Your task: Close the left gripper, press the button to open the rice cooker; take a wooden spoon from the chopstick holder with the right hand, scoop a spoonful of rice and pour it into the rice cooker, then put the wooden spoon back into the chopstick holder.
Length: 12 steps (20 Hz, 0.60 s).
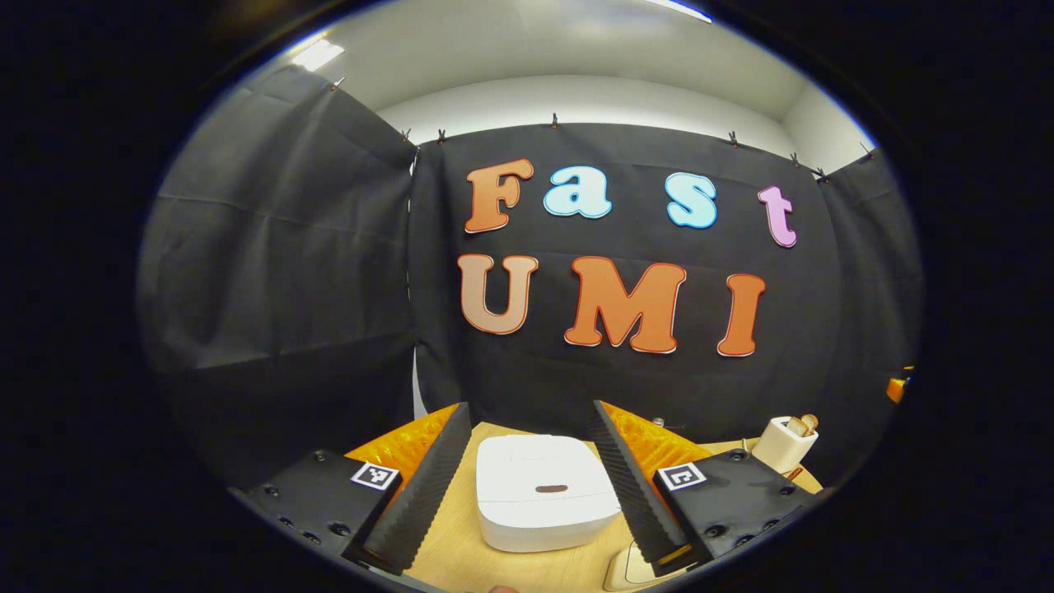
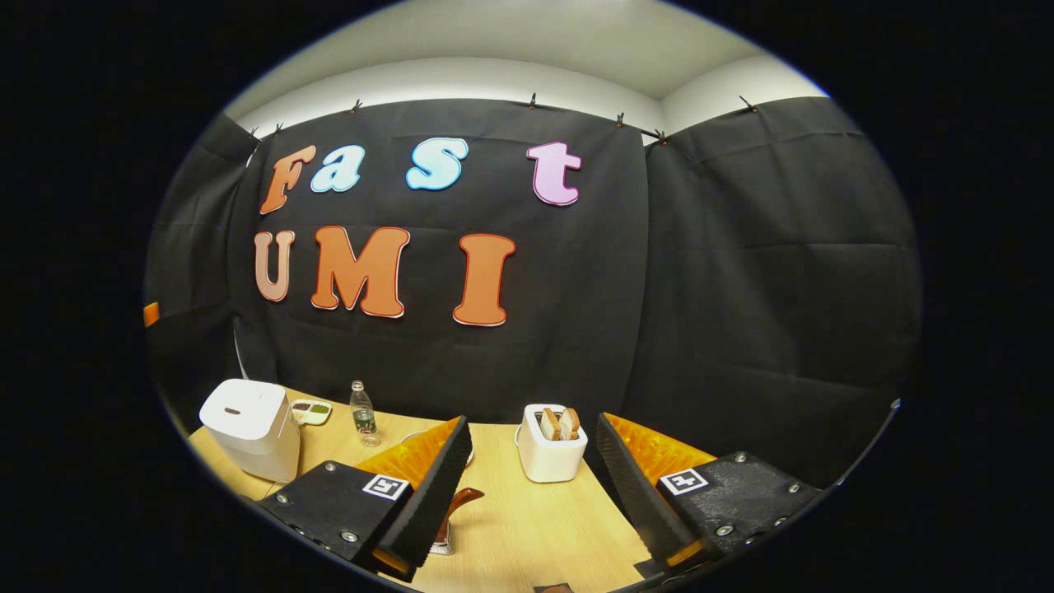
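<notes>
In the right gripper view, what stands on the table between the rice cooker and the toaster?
A small dish sits right beside the rice cooker, then a clear bottle; bare table fills the rest of the way to the toaster.

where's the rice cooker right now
The rice cooker sits lid-shut on the wooden table, centred between the open left gripper fingers in the left gripper view; the right gripper view shows it far left, beside a water bottle.
</notes>
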### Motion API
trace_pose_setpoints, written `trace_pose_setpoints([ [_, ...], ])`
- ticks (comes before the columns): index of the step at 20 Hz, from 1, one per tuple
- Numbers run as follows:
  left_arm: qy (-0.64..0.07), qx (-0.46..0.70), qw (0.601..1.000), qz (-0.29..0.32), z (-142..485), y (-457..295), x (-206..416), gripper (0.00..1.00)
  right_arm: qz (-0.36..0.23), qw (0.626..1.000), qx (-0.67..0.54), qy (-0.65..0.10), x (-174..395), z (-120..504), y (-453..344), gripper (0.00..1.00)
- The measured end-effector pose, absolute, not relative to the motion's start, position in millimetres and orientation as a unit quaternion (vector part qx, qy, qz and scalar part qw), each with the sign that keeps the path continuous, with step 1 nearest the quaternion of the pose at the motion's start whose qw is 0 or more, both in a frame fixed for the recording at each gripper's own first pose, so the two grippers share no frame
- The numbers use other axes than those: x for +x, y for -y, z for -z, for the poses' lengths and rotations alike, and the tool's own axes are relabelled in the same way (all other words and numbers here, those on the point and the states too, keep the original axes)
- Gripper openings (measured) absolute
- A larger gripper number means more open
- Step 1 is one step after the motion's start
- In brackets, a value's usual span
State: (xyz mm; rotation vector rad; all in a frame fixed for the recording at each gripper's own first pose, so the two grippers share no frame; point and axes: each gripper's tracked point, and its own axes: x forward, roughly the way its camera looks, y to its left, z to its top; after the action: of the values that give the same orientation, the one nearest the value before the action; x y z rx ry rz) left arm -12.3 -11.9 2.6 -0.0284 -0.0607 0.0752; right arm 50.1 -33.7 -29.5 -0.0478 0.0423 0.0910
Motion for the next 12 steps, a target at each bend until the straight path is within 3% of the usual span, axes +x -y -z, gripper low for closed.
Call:
trace_pose_setpoints([
  [12,0.028,0.012,0.999,-0.027,-7.1,17.7,10.6,0.98,-0.039,0.999,-0.005,-0.014,57.6,21.3,23.4,0.95],
])
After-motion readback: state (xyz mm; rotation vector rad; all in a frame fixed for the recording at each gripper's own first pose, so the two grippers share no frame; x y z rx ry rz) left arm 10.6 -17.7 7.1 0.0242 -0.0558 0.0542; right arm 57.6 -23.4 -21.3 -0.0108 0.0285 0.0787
